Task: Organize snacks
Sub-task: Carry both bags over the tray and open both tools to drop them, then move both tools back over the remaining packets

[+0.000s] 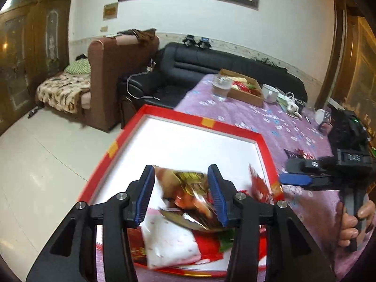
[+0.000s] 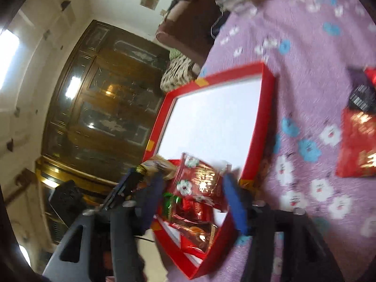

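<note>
Nearest in the left wrist view, the left gripper [image 1: 182, 195] stands with its blue pads either side of a shiny brown and gold snack packet [image 1: 188, 195]; blur hides whether the pads press on it, so a grip cannot be told. Below it a white dotted packet [image 1: 169, 242] lies in the red box [image 1: 235, 131], its lower end cut off by the fingers. At about 3 o'clock the right gripper [image 1: 285, 172] reaches in sideways, a hand [image 1: 354, 223] on its handle; from here its jaws cannot be read. In the smeared right wrist view its fingers stand apart above the box's near corner, a red flowered packet [image 2: 199, 178] between them and touching neither. Toward 2 o'clock more red packets [image 2: 357, 143] lie on the purple flowered cloth [image 2: 305, 47]. Far off at 12 o'clock stand a glass [image 1: 221, 87] and a brown carton [image 1: 246, 94], its contents indistinct.
</note>
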The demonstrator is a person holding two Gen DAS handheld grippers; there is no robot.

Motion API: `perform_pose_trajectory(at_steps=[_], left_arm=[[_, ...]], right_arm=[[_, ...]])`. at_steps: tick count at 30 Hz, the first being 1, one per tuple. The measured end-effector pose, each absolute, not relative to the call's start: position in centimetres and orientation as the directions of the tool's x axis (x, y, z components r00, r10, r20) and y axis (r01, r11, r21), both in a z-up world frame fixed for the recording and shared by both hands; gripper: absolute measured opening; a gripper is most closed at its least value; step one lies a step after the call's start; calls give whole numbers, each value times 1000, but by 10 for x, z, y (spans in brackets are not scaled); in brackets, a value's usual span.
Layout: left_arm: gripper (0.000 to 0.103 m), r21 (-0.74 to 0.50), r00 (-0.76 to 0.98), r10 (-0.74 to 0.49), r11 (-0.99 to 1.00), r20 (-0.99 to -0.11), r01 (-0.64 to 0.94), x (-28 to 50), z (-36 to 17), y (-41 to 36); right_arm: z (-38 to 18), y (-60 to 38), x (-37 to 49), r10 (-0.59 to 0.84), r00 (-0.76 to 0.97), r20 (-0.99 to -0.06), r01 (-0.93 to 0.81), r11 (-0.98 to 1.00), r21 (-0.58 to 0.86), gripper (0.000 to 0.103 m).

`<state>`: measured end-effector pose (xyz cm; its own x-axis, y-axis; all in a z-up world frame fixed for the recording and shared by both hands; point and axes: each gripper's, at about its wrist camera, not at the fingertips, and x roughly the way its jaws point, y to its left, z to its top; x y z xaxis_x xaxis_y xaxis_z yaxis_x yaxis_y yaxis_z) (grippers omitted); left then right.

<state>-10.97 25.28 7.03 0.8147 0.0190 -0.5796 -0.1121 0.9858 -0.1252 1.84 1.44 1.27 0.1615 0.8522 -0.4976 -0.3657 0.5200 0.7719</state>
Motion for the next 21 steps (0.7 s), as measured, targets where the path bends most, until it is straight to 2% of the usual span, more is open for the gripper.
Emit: perform_pose_trajectory(at_steps=[4, 10, 13, 16, 21], left_arm=[[50, -128, 825, 33, 984, -565, -127, -112, 72, 261], [50, -145, 824, 50, 977, -564, -158, -115, 68, 279], [50, -151, 826, 60, 973, -561, -173, -118, 67, 288], [50, -156, 823, 67, 970, -564, -186, -122, 64, 296], [50, -174, 815, 69, 963, -576, -205, -127, 60, 305]], right_arm=[[24, 16, 0, 862, 83, -500, -462, 477, 747, 58], [38, 55, -45, 815, -47, -577, -634, 422, 648, 58], [31, 78, -50, 738, -22, -675, -655, 500, 567, 58], [32, 100, -41, 657, 80, -750, -676, 589, 444, 58], [33, 140, -19, 582, 148, -800, -701, 632, 330, 56]])
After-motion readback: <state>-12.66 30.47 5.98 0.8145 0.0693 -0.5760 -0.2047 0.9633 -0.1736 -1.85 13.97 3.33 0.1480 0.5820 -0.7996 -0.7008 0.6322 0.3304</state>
